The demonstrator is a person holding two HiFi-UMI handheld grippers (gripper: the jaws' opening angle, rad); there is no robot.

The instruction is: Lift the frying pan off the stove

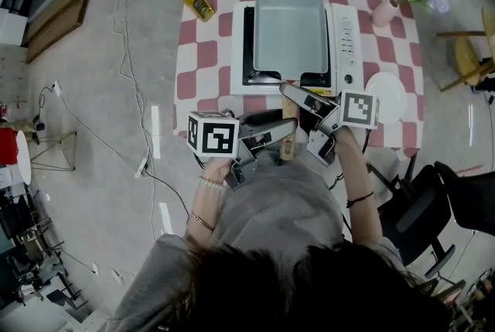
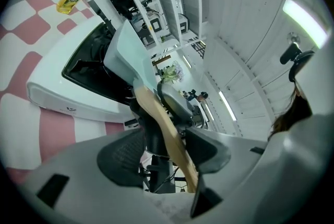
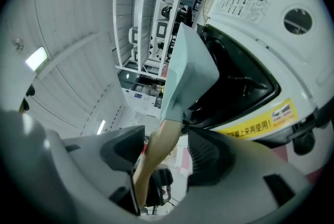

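While on stove (image 1: pixel 345 44), frying pan (image 1: pixel 290 32), handle (image 1: pixel 288 145) toward person (image 1: pixel 286 207), between left tool (image 2: pixel 167 152) and right tool (image 3: pixel 166 152), both spread

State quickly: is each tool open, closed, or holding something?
Left tool: open, the pan's wooden handle between its jaws, ungripped.
Right tool: open, same handle between its jaws, ungripped.

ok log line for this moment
pale rectangular frying pan on white stove; left gripper open; right gripper open; wooden handle between fingers of both
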